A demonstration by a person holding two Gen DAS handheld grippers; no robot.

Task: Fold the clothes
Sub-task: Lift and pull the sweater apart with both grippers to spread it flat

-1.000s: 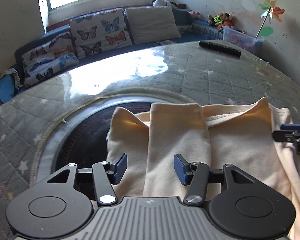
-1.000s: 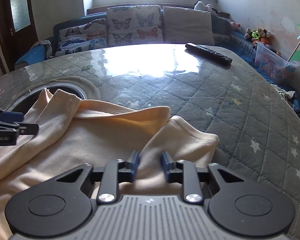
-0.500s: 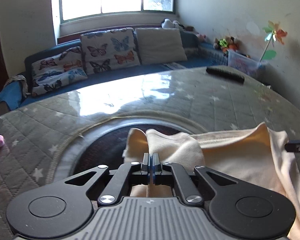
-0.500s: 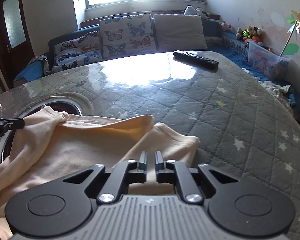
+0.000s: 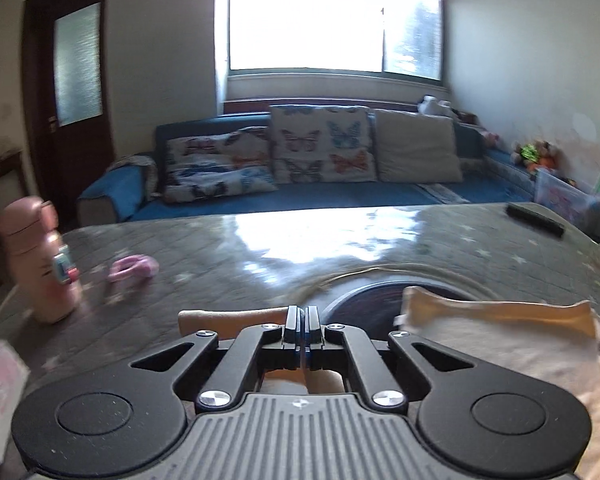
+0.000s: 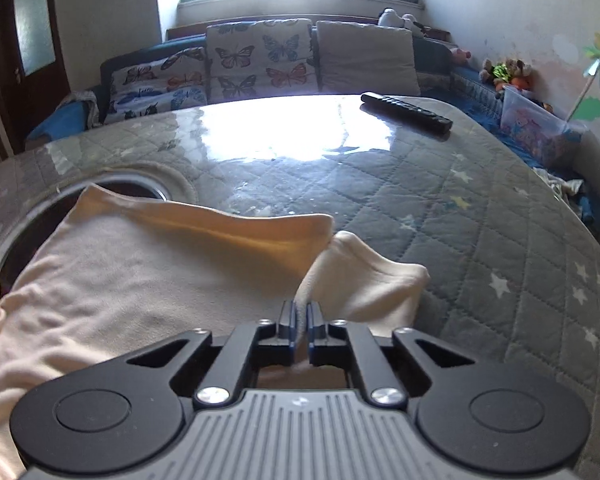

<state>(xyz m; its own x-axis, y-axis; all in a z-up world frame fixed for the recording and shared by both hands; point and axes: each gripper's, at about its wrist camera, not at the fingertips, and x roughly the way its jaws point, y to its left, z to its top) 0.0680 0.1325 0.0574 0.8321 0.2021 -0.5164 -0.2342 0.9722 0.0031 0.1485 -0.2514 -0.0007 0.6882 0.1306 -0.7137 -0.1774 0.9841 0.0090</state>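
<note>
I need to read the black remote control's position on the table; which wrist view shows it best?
The right wrist view: the long black remote control lies sharp and whole on the grey quilted table. The left wrist view shows it small and blurred, at the far right.

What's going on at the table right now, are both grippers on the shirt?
Yes. The left gripper is shut on one sleeve of the cream shirt, and the right gripper is pinching the other sleeve. The shirt is spread on the quilted table, partly over its round opening. The fold isn't made yet.
</note>
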